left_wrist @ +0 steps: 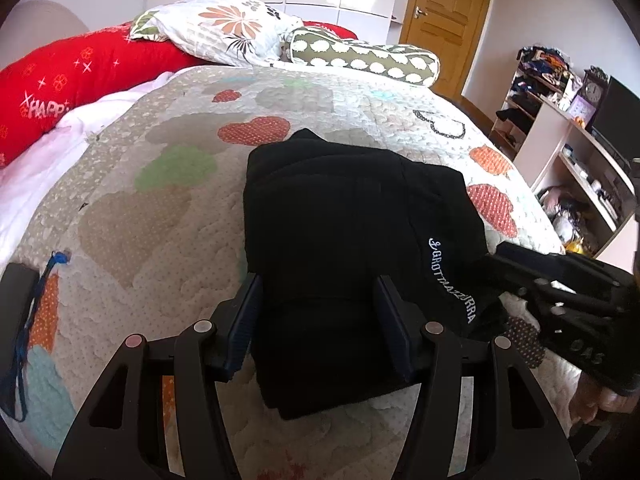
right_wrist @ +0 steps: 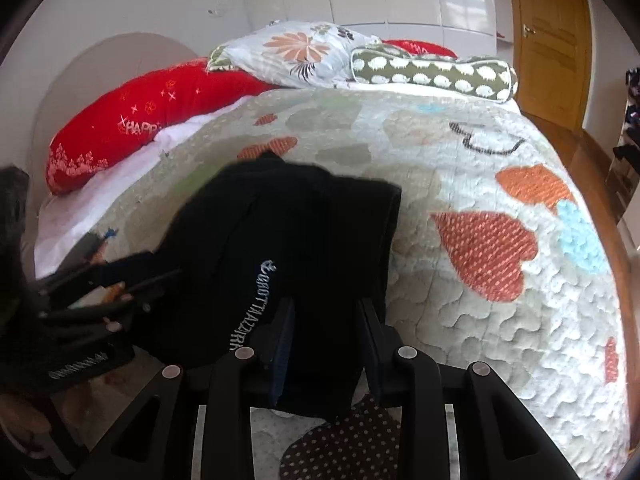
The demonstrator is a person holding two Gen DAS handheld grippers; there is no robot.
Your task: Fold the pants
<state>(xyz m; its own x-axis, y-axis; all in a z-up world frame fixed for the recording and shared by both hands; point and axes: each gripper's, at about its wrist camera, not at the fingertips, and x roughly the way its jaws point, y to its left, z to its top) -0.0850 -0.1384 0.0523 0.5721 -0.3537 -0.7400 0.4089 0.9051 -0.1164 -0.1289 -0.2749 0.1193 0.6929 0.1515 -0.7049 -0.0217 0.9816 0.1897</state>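
Observation:
Black pants [left_wrist: 344, 232] with white lettering lie folded in a thick bundle on the quilted bedspread [left_wrist: 168, 184]. My left gripper [left_wrist: 318, 312] is open, its fingers straddling the bundle's near end. The right gripper shows at the right in the left wrist view [left_wrist: 560, 296], at the bundle's lettered edge. In the right wrist view the pants [right_wrist: 288, 240] fill the middle, and my right gripper [right_wrist: 326, 332] is open with its fingers on either side of the near edge. The left gripper shows at the left in the right wrist view [right_wrist: 100, 288].
A red pillow [left_wrist: 80, 76], a floral pillow [left_wrist: 224, 28] and a green bolster [left_wrist: 360, 56] lie at the bed's head. A dark object with a blue cord [left_wrist: 20, 312] lies at the left. Shelves [left_wrist: 560, 132] and a wooden door [left_wrist: 448, 12] stand to the right.

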